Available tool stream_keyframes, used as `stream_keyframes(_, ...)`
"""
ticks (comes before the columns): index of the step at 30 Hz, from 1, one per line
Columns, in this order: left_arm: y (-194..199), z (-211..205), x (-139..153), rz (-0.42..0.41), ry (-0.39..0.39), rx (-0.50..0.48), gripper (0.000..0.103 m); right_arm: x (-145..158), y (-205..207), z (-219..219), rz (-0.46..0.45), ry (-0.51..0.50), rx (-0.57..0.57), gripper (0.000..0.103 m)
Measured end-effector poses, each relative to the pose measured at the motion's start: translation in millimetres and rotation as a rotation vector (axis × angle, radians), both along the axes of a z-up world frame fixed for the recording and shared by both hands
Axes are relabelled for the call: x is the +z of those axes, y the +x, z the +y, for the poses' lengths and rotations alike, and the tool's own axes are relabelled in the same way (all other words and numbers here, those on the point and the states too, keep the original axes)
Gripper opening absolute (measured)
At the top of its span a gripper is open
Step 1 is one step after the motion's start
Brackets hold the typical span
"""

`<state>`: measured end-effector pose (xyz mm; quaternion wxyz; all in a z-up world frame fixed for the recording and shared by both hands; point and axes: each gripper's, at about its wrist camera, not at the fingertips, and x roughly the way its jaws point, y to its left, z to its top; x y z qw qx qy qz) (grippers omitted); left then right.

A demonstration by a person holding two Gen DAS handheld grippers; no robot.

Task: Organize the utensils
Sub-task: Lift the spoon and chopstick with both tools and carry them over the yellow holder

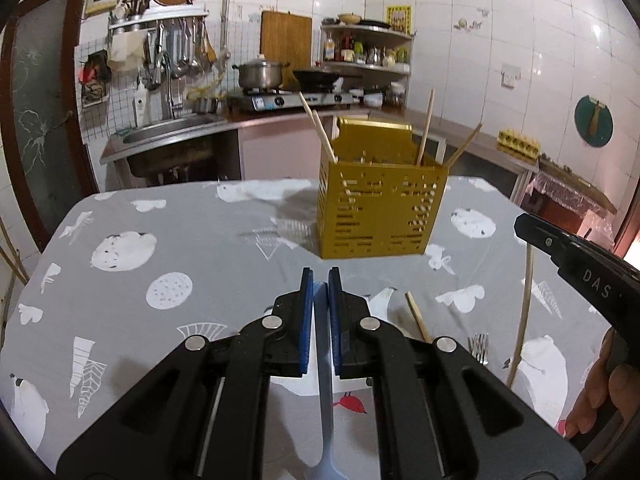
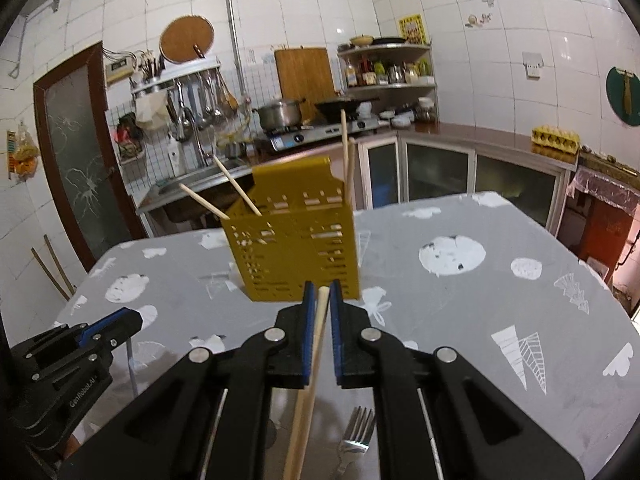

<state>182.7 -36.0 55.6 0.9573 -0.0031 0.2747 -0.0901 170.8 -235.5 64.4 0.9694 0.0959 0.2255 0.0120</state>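
Note:
A gold perforated utensil holder (image 1: 376, 208) stands on the grey patterned tablecloth (image 1: 192, 248) with several wooden chopsticks leaning in it; it also shows in the right wrist view (image 2: 298, 252). My left gripper (image 1: 320, 284) is shut on a pale blue utensil handle (image 1: 326, 400), in front of the holder. My right gripper (image 2: 323, 296) is shut on a wooden chopstick (image 2: 310, 380), just in front of the holder. A fork (image 2: 356, 436) lies on the cloth below it. A loose chopstick (image 1: 418, 316) lies on the table.
The right gripper's body (image 1: 580, 272) shows at the right of the left wrist view; the left gripper's body (image 2: 72, 356) shows at lower left of the right wrist view. Behind the table are a sink (image 1: 168, 136), a stove (image 1: 288, 98) and shelves (image 1: 368, 48).

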Motion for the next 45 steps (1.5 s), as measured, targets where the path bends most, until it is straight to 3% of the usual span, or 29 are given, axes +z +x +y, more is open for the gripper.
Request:
stream_keyframes(9, -14.7, 13.4, 14.7, -0.068, -0.014, 0.022, 0.006, 27.4, -17.0, 4.4, -0.09, 0.014, 0.008, 0.006)
stream_keyframes(25, -8.9, 16.5, 35.0, -0.133, -0.047, 0.022, 0.006, 49.4, -23.9, -0.3, -0.201, -0.015, -0.008, 0.006)
stream_keyframes(45, 42.9, -2.7, 111.0, -0.242, -0.072, -0.022, 0.006, 116.6, 42.5, -20.5, -0.296, -0.046, -0.025, 0.006)
